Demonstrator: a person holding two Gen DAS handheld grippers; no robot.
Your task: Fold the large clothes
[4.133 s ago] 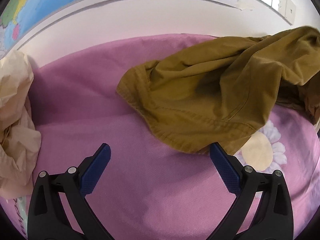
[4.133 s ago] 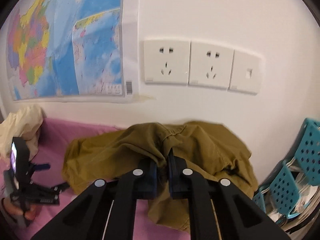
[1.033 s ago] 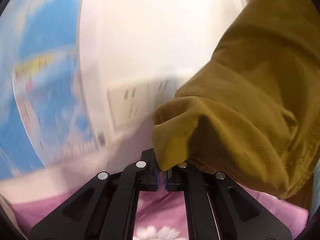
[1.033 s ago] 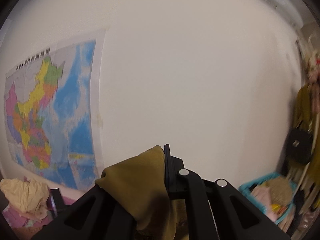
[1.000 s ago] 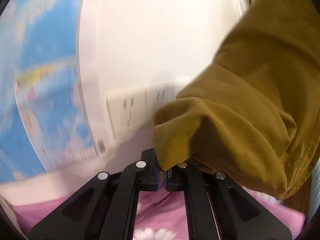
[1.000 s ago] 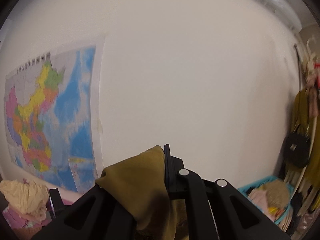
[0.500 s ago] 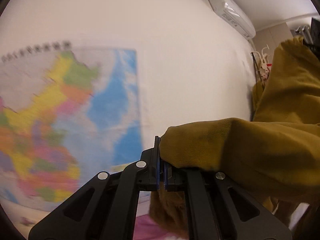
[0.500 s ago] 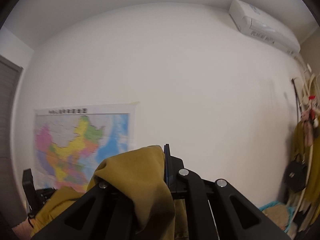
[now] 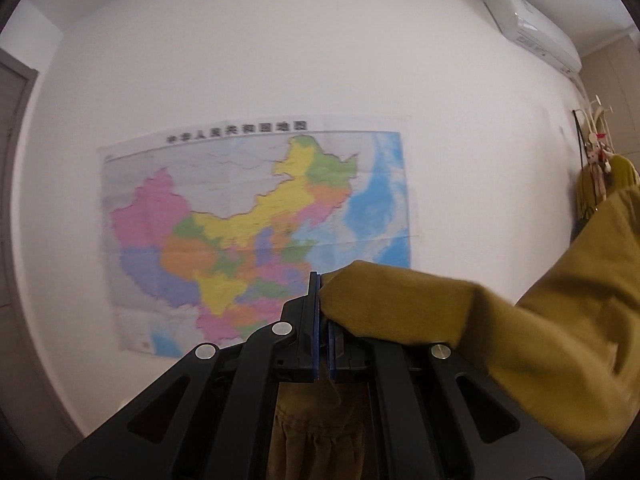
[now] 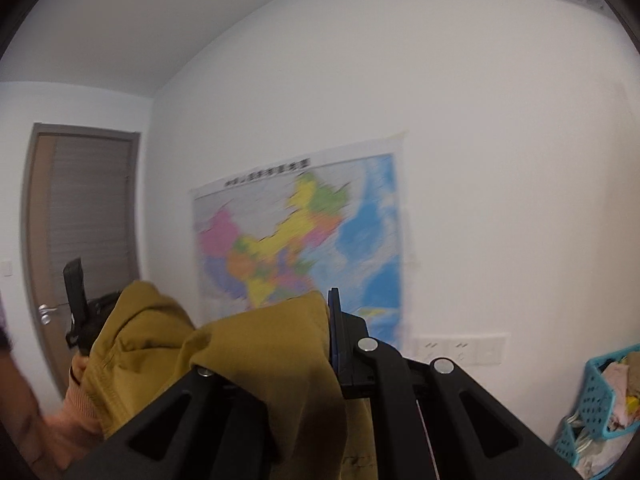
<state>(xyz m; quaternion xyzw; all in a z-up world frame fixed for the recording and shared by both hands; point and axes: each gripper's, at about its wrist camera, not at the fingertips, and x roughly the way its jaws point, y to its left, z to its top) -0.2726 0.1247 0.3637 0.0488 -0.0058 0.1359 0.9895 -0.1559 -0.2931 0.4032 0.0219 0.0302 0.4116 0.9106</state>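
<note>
Both claws, L & R, clamp mustard garment, prob. trousers.

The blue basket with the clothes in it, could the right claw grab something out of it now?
Probably not: the right claw is already shut on the mustard garment, and the blue basket sits low, off to its side.

The left gripper has its jaws clamped on the mustard garment, before a wall map.

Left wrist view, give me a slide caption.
Left hand-held gripper shut on a mustard garment, held up facing a wall map.
</note>
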